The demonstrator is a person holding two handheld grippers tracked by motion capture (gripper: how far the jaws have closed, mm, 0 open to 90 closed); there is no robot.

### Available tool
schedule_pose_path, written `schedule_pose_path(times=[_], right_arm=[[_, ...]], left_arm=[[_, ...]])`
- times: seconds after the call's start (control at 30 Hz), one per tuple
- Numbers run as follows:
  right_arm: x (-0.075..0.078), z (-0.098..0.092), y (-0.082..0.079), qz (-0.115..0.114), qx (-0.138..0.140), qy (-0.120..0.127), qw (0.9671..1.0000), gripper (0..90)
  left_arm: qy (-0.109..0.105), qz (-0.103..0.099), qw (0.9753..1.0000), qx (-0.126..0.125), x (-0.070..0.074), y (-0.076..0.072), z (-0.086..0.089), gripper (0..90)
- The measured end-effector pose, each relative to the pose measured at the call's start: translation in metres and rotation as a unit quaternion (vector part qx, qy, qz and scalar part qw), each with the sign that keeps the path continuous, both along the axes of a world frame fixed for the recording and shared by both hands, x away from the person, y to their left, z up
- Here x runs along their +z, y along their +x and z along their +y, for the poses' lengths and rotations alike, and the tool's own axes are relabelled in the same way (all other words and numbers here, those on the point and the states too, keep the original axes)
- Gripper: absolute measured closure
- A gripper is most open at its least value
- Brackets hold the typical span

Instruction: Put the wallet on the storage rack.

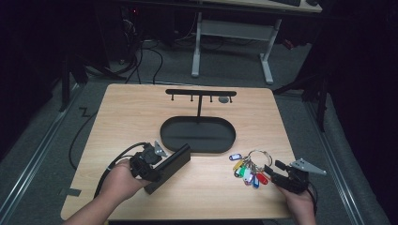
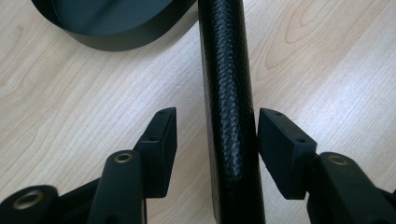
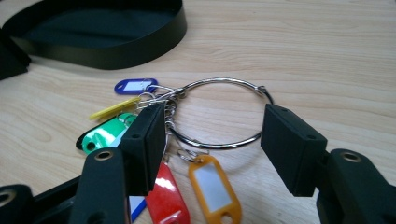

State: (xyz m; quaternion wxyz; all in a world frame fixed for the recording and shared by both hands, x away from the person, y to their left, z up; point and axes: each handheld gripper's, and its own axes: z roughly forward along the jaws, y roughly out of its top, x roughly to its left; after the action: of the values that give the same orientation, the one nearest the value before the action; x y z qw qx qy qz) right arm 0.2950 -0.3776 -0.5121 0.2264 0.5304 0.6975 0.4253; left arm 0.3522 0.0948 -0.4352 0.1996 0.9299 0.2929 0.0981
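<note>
Left gripper (image 2: pixel 217 135): jaws spread wide, straddling the black case (image 2: pixel 229 116); right pad just beside the case's side, left pad apart from it with bare wood between; not clamped.
Black case: long, narrow, pebbled black cover; lying flat on the table, running away from the jaws toward the tray; in the high view set at a slant (image 1: pixel 170 167), far end near the tray's front rim.
Left hand (image 1: pixel 119 180): wrapped around the gripper's body, forearm coming in from the bottom edge.
Right gripper (image 3: pixel 212 144): jaws spread wide, low over the key ring (image 3: pixel 219 112); left pad over the tag chains, right pad just outside the ring's wire; holding nothing.
Key ring: large steel loop flat on the wood, near the table's front right (image 1: pixel 257 157).
Key tags (image 3: pixel 212 189): blue, yellow, green, red, orange; fanned out from the ring toward the gripper.
Oval tray (image 1: pixel 197 135): black, shallow, mid-table, behind both grippers.
Hook stand (image 1: pixel 201 93): black T-shaped bar on a post rising from the tray's back.
Table (image 1: pixel 131 108): light wood grain.
</note>
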Motion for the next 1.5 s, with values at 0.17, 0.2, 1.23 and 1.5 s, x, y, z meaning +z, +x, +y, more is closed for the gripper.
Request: schedule_pose_path(times=[0.17, 0.2, 1.23, 1.5], right_arm=[[0.004, 0.014, 0.002, -0.009, 0.032, -0.019, 0.9993, 40.6], [0.004, 0.016, 0.002, -0.011, 0.037, -0.022, 0.9990, 40.6], [0.009, 0.011, -0.019, -0.020, 0.033, -0.024, 0.9990, 41.4], [0.008, 0.011, -0.018, -0.020, 0.035, -0.025, 0.9989, 41.3]], left_arm=[[0.013, 0.009, 0.9999, -0.004, 0.001, -0.002, -0.007, 59.2], [0.014, 0.010, 0.9998, -0.004, 0.001, -0.002, -0.008, 60.3], [0.054, -0.004, 0.9962, -0.069, 0.010, -0.008, -0.026, 74.7], [0.030, -0.035, 0.9960, -0.076, 0.025, -0.005, -0.023, 74.6]])
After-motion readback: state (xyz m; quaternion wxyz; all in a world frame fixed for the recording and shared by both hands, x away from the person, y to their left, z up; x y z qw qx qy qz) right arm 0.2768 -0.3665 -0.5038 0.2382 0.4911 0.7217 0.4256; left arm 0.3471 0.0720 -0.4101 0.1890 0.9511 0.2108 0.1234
